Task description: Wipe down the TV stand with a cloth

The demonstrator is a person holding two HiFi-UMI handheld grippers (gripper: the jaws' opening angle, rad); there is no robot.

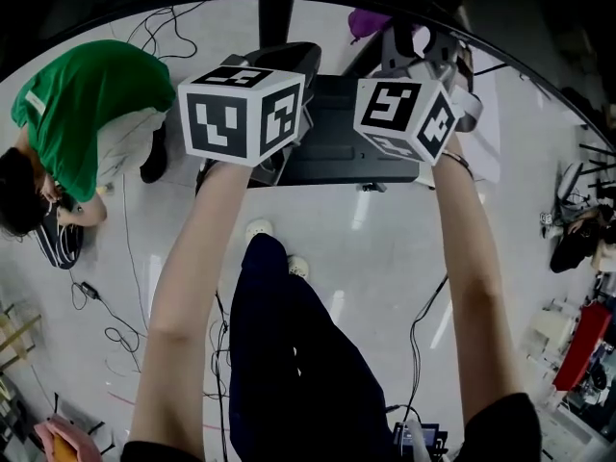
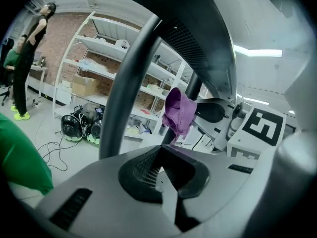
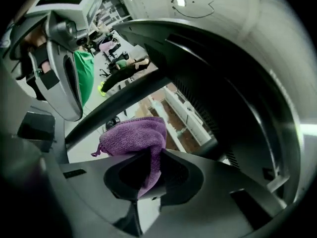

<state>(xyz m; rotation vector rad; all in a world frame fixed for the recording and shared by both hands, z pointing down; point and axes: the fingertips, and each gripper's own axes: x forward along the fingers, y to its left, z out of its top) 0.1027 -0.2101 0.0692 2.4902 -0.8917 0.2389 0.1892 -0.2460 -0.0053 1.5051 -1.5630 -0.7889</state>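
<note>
TV stand reads as the dark unit on the floor ahead of the person's feet, under and between the two marker cubes in the head view.

Far left: a person in green crouched on the floor, loose cables nearby. Not part of the job.

Left hand-held gripper: jaws together, nothing between them. It points past a dark curved upright, probably part of the stand or screen, toward shelving at the back of the room.

Right hand-held gripper: clamped on the purple cloth. The cloth is bunched, with most of it bulging out past the jaw tips and a strip pinched down between them. The left gripper view shows it hanging in the air – I see no contact with any surface. In the head view a purple scrap shows beyond the right cube, above the far side of the stand.

Step, as I judge it: cloth in hand, approach phase, wipe not yet begun.

Next move calls for:
- lowering the right hand-held gripper until the cloth lies on the stand's top, not just the jaw tips
- light downward pressure, then overlapping strokes across the top
- left side free to steady the stand

Risk: the bunched cloth gives a small contact patch, so the jaws may scrape.
</note>
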